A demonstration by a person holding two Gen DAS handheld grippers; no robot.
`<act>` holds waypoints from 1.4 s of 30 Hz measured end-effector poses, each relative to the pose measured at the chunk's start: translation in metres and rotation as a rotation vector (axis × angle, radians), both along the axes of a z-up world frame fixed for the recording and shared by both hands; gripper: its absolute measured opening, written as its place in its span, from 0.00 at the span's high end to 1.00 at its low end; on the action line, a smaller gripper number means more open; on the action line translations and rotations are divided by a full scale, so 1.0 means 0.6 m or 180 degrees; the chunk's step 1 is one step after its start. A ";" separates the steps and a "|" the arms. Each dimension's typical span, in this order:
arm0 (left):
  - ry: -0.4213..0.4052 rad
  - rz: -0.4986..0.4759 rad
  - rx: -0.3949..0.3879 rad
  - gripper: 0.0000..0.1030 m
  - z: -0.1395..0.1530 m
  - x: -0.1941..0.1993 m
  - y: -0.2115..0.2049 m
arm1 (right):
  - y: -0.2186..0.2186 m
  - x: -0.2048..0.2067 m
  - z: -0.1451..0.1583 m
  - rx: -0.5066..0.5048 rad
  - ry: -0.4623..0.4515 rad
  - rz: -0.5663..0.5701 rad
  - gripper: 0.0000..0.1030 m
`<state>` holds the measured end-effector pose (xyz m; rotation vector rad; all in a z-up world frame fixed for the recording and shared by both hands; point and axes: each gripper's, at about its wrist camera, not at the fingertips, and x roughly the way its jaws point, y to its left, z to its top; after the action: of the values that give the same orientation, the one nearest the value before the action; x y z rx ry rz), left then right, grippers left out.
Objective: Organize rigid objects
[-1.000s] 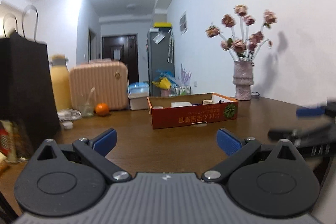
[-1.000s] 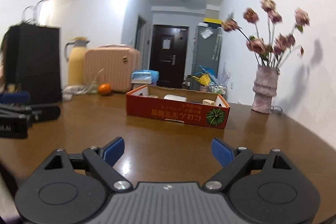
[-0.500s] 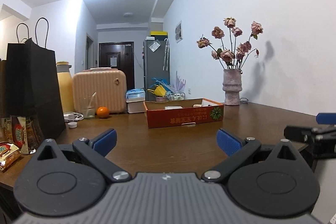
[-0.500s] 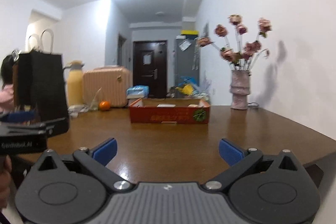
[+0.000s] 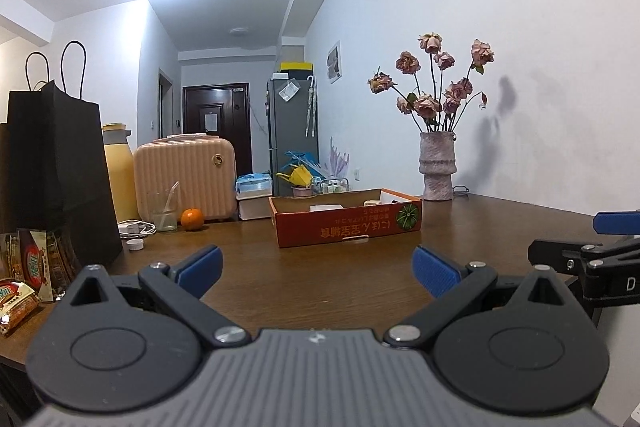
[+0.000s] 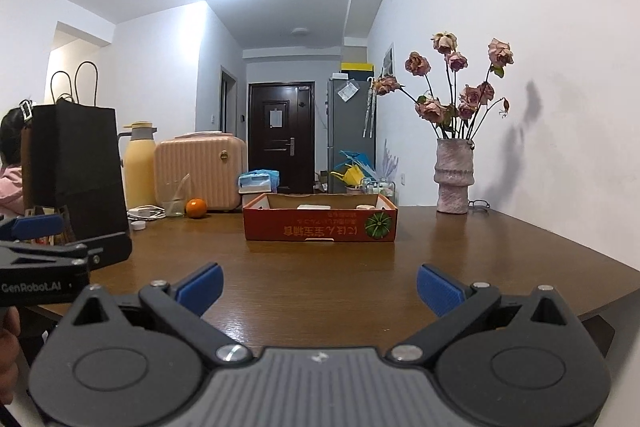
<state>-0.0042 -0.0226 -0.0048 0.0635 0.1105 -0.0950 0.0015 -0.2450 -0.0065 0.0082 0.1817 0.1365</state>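
Observation:
A shallow red cardboard box point(image 5: 347, 223) point(image 6: 320, 225) with a few small pale items inside sits on the brown wooden table point(image 5: 320, 275) point(image 6: 320, 279), well ahead of both grippers. My left gripper point(image 5: 318, 273) hangs over the table's near edge, open, with nothing between its blue pads. Level with it, my right gripper point(image 6: 320, 285) is also open and empty. Each gripper shows at the other view's side edge: the right one point(image 5: 592, 259), the left one point(image 6: 44, 255).
A black paper bag point(image 5: 60, 171) point(image 6: 76, 167), a yellow flask point(image 5: 118, 175), a peach case point(image 5: 186, 179), a glass point(image 5: 164, 215), an orange point(image 5: 192, 219) and snack packets point(image 5: 24, 279) fill the left. A vase of dried roses point(image 5: 437, 171) point(image 6: 454, 179) stands far right. A person sits behind the bag point(image 6: 10, 163).
Both grippers drew back from the box toward the table's near edge during the first half second, then held still. The right view levelled out and its jaws spread a little wider.

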 end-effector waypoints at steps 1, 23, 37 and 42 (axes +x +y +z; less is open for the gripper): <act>-0.0002 0.0000 0.0001 0.00 0.000 0.000 0.000 | -0.001 0.001 0.000 0.0007 0.0008 -0.0008 0.00; 0.0016 -0.0023 0.0016 0.00 -0.002 0.001 0.000 | -0.001 0.005 -0.008 0.0046 0.0093 -0.0049 0.00; 0.0012 -0.0036 0.0029 0.00 -0.004 0.002 0.000 | -0.005 0.003 -0.007 0.0059 0.0100 -0.0046 0.00; 0.0015 -0.0051 0.0044 0.00 -0.005 0.001 0.000 | -0.004 0.002 -0.007 0.0062 0.0107 -0.0035 0.00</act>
<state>-0.0034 -0.0225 -0.0077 0.0779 0.1153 -0.1104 0.0028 -0.2474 -0.0109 0.0309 0.2138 0.1270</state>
